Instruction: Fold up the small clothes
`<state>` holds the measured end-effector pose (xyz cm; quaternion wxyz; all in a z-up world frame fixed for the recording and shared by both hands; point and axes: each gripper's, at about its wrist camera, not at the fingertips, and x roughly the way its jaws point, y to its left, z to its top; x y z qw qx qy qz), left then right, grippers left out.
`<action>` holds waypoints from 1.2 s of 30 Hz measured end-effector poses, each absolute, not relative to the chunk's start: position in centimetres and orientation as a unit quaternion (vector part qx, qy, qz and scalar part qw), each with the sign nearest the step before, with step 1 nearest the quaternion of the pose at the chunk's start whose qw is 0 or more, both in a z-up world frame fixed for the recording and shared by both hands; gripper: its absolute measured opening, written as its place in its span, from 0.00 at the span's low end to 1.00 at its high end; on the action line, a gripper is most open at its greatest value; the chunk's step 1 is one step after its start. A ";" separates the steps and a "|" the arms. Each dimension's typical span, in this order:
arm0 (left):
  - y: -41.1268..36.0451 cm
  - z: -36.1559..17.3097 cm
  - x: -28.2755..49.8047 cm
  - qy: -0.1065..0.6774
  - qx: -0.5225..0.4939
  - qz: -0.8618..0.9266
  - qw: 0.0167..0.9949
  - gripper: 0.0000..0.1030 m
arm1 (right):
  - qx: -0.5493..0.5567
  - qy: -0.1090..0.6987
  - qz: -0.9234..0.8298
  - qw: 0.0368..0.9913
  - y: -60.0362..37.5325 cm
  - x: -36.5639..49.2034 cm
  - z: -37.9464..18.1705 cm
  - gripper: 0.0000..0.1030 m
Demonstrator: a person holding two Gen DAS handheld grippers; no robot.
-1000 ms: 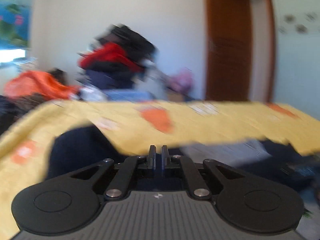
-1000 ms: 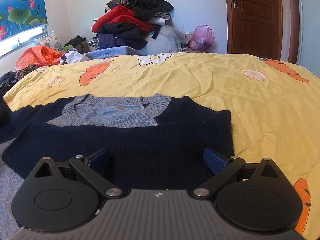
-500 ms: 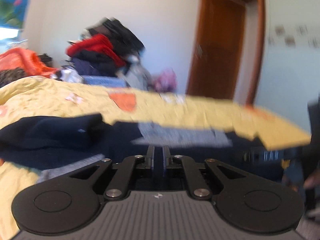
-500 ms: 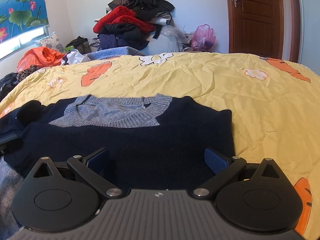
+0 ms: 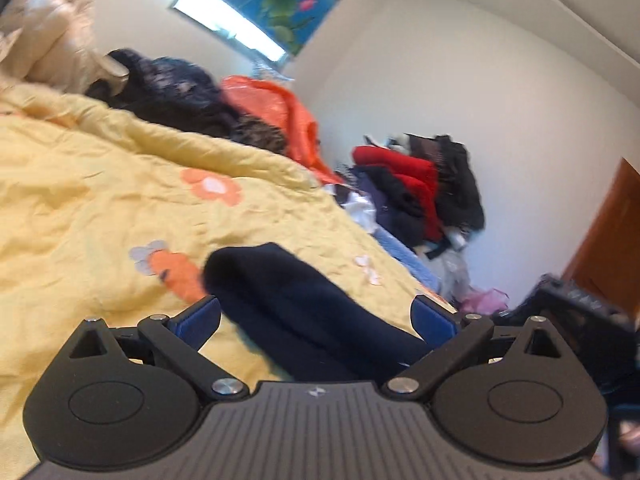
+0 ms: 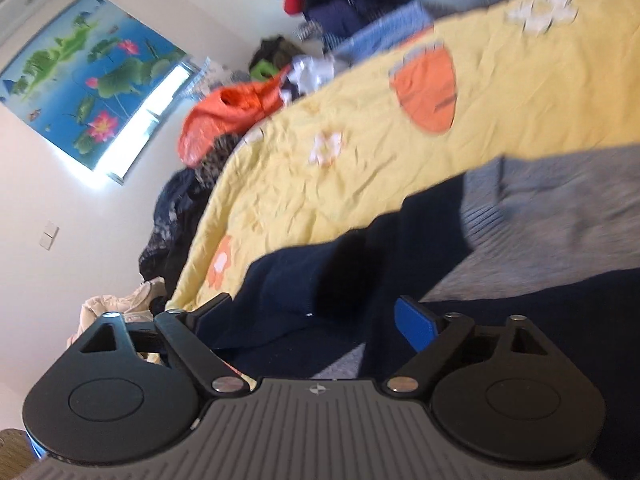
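Currently we list: navy sleeve (image 5: 304, 304), long axis running forward between left gripper (image 5: 316, 316) jaws, opening, untouched; right gripper (image 6: 316, 316), wide but closing, over sweater (image 6: 420, 240).

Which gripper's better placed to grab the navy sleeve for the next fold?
Probably right. The right gripper has the folded navy sleeve between closing jaws, on the yellow bedspread. The left gripper is opening its jaws, pads clear of the cloth.

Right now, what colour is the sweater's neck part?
Grey knit collar on the navy sweater; right wrist view shows it best.
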<state>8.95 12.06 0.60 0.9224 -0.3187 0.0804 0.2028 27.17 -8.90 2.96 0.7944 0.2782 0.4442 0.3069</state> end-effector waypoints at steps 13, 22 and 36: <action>14.4 -1.3 9.4 0.124 -0.384 0.242 0.882 0.99 | 0.256 0.469 0.302 0.790 -3.0 30.1 -0.1 0.73; 14.1 -1.0 9.1 0.113 -0.375 0.247 0.886 0.99 | 0.225 0.425 0.337 0.810 -6.4 28.9 3.9 0.23; 12.8 -0.6 9.5 0.114 -0.343 0.224 0.905 0.99 | 0.196 0.432 0.186 0.860 -30.2 24.6 5.4 0.23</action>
